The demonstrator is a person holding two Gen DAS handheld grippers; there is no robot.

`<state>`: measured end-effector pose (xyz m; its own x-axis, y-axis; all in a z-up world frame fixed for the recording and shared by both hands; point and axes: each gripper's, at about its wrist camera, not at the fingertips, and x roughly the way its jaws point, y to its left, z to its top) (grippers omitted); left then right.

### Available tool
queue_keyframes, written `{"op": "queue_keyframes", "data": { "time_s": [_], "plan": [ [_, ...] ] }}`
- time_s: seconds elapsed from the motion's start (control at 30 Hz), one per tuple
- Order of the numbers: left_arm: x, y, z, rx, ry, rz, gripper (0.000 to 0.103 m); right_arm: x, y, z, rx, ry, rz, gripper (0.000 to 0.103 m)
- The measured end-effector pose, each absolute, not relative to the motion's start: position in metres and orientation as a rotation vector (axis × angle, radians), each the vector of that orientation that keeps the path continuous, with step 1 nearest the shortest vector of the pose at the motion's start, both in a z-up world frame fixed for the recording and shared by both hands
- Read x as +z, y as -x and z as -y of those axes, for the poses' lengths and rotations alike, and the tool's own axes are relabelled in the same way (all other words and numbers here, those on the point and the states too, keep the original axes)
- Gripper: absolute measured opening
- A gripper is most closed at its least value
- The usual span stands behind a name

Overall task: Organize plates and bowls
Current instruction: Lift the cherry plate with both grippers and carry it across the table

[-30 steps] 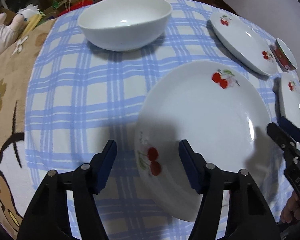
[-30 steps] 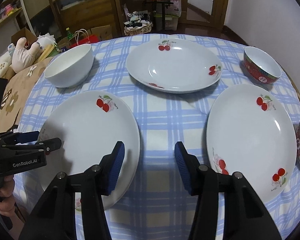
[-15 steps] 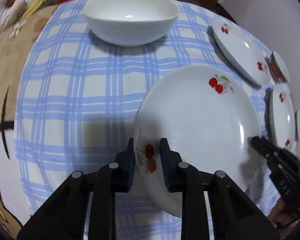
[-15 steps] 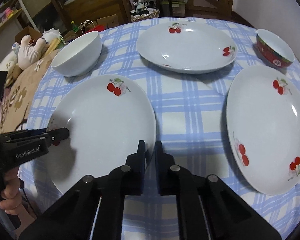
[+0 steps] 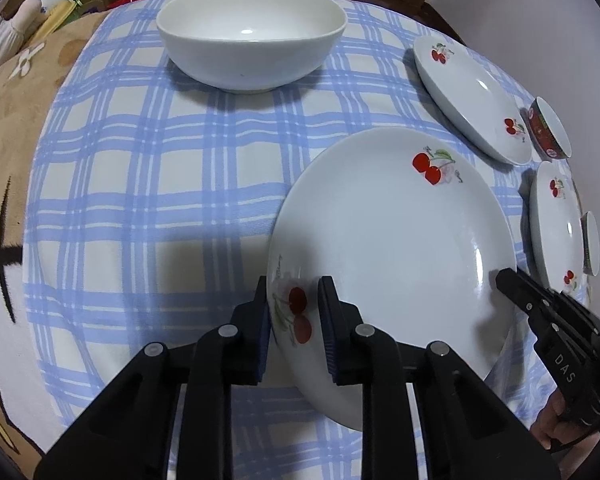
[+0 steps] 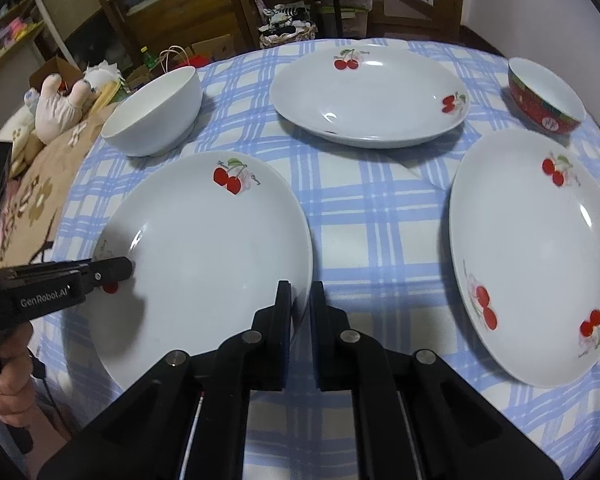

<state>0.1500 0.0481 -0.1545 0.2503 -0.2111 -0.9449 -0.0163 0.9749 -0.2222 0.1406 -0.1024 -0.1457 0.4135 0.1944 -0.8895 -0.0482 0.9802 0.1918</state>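
Cherry-printed white ceramic plate [image 6: 204, 264] lies nearest on the blue-checked tablecloth [image 5: 148, 184]; left gripper [image 5: 294, 308] has clamped its left rim, right gripper [image 6: 300, 308] pinches its right rim, both having just closed; beyond it a plain white bowl [image 5: 252, 40]; right of it two more cherry plates [image 6: 532, 256].
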Motion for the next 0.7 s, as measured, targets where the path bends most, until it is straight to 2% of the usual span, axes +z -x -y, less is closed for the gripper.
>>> {"op": "queue_keyframes", "data": {
  "time_s": [0.13, 0.27, 0.43, 0.7],
  "plan": [
    [-0.158, -0.149, -0.036, -0.136, 0.142, -1.316, 0.028, -0.141, -0.131, 0.104, 0.141, -0.179, -1.129, 0.01],
    [-0.156, -0.143, -0.033, -0.194, 0.167, -1.318, 0.027, -0.139, -0.123, 0.109, 0.116, -0.178, -1.131, 0.01],
    [-0.154, -0.135, -0.026, -0.255, 0.171, -1.321, 0.021, -0.135, -0.106, 0.125, 0.086, -0.223, -1.144, 0.01],
    [-0.148, -0.124, 0.0, -0.319, 0.091, -1.308, 0.021, -0.133, -0.08, 0.136, 0.032, -0.208, -1.178, 0.01]
  ]
}}
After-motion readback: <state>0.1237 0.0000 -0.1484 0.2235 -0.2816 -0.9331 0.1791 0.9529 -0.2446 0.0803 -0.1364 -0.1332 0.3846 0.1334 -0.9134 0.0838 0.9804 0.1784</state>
